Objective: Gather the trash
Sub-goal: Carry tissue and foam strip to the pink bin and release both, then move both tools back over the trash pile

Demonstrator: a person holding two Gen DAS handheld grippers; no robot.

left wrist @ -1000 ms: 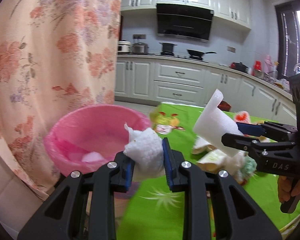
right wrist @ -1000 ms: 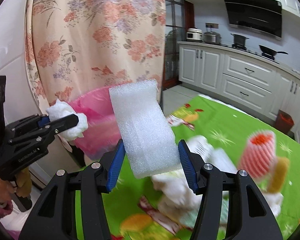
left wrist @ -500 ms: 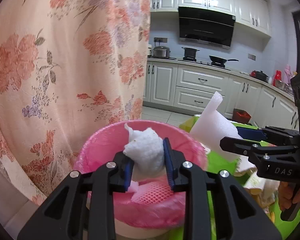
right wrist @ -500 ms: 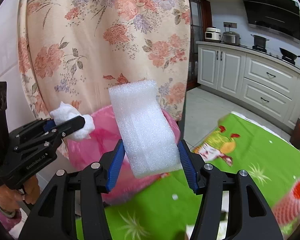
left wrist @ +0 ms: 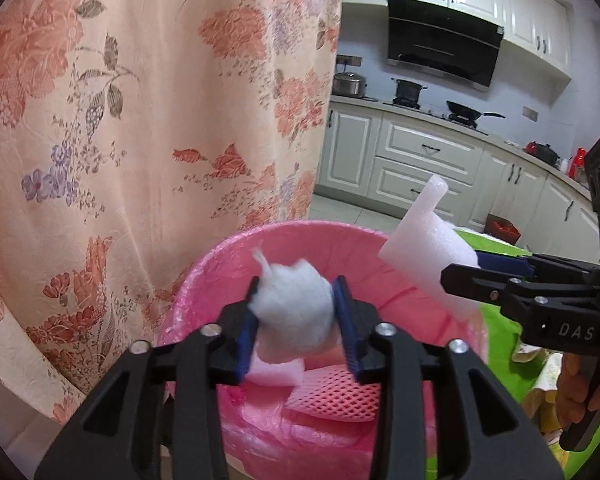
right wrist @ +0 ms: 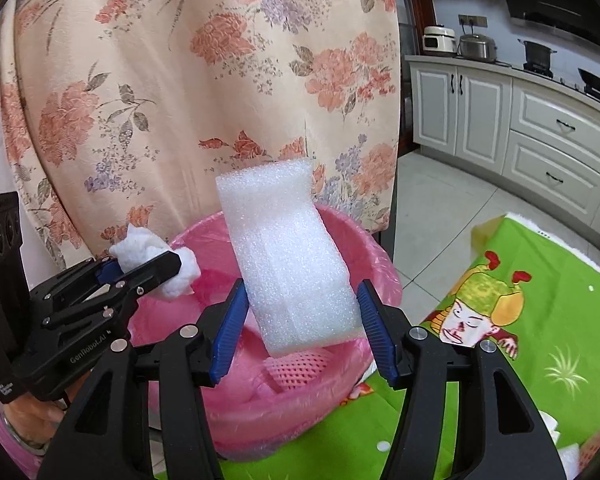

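A bin lined with a pink bag stands beside the green table. My left gripper is shut on a crumpled white tissue over the bin's mouth; it also shows in the right wrist view. My right gripper is shut on a white foam block, held over the bin's rim; the block also shows in the left wrist view. A pink foam net and white scraps lie inside the bin.
A floral curtain hangs just behind the bin. The green tablecloth with a cartoon print lies to the right. White kitchen cabinets and a stove stand farther back. More white scraps lie on the table at far right.
Both grippers have moved left from over the table to above the pink bin, each still holding its piece. The bin now fills the lower middle of both views.
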